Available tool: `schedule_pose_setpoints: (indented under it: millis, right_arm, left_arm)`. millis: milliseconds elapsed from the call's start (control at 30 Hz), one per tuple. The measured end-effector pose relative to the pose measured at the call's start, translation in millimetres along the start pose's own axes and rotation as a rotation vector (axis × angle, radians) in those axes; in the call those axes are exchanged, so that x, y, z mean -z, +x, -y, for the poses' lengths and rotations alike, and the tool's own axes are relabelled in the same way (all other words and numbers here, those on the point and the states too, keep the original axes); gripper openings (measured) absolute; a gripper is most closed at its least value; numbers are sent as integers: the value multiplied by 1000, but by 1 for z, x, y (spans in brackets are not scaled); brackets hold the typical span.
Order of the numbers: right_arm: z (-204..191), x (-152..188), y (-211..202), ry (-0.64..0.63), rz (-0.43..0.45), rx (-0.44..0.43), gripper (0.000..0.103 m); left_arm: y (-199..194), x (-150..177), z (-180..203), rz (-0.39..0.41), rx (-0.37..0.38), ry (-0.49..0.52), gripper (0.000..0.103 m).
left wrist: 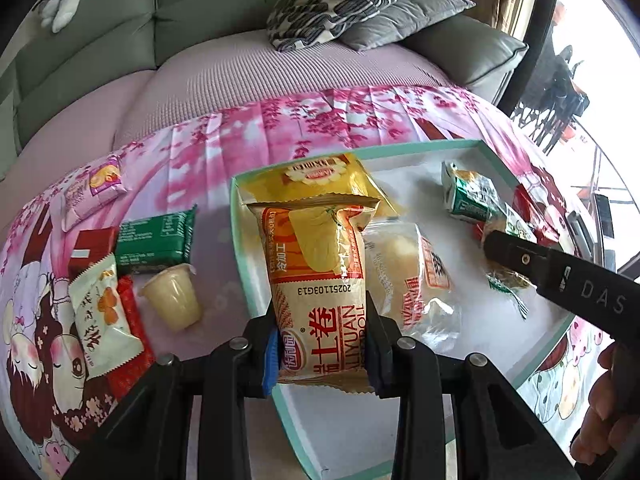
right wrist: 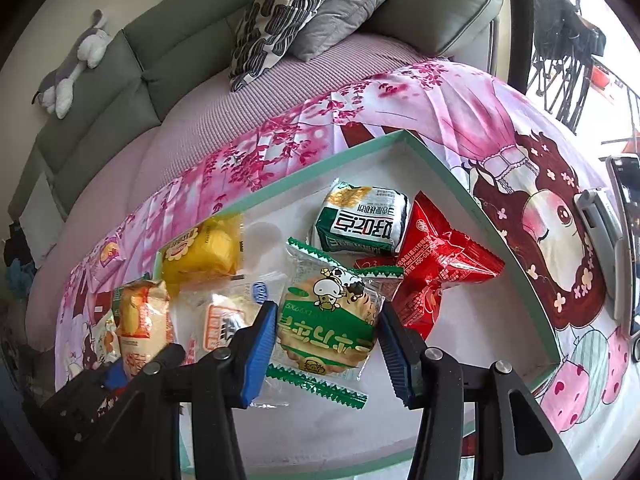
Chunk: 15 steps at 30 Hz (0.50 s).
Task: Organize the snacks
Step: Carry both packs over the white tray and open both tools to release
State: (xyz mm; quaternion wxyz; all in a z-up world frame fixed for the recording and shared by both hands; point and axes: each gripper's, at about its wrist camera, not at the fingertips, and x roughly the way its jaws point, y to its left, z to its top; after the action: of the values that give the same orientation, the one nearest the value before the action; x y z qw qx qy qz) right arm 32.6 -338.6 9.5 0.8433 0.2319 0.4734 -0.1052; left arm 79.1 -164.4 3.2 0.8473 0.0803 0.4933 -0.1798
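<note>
My left gripper [left wrist: 322, 344] is shut on an orange-and-cream egg roll packet [left wrist: 320, 280] and holds it over the left edge of the teal-rimmed white tray [left wrist: 236, 216]. My right gripper [right wrist: 326, 344] is open, its jaws on either side of a green-and-clear round biscuit packet [right wrist: 326, 320] lying in the tray [right wrist: 432, 160]; the pads look just clear of the wrapper. The tray also holds a yellow packet [left wrist: 320, 176], a clear bread packet [left wrist: 408, 276], a green-white packet [right wrist: 360, 220] and a red foil packet [right wrist: 440, 276].
On the pink cloth left of the tray lie a jelly cup [left wrist: 172, 296], a green packet [left wrist: 156, 240], a red box [left wrist: 90, 246], a white-orange packet [left wrist: 102, 320] and a pink packet [left wrist: 92, 188]. A sofa with cushions [left wrist: 344, 4] stands behind. A phone [right wrist: 628, 240] lies at the right.
</note>
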Motion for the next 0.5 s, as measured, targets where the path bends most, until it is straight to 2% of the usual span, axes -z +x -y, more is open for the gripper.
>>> schedule_pose_setpoints:
  millis: [267,333,400,500]
  right_arm:
    - [2,1,4,8,-18,16,53]
    - [3,1,3,15,-12,18,53]
    - [4,0,1,21,-5,10,53]
    - [3,-1,-2,20,8,9,55]
  left_arm:
    - [7,4,1,-18,-5,11,37]
    - [6,3,1,-21,-9,6,44]
    - [5,2,-1,-22,-7,-3,57]
    - [-1,0,-5,-11,9,-20,62]
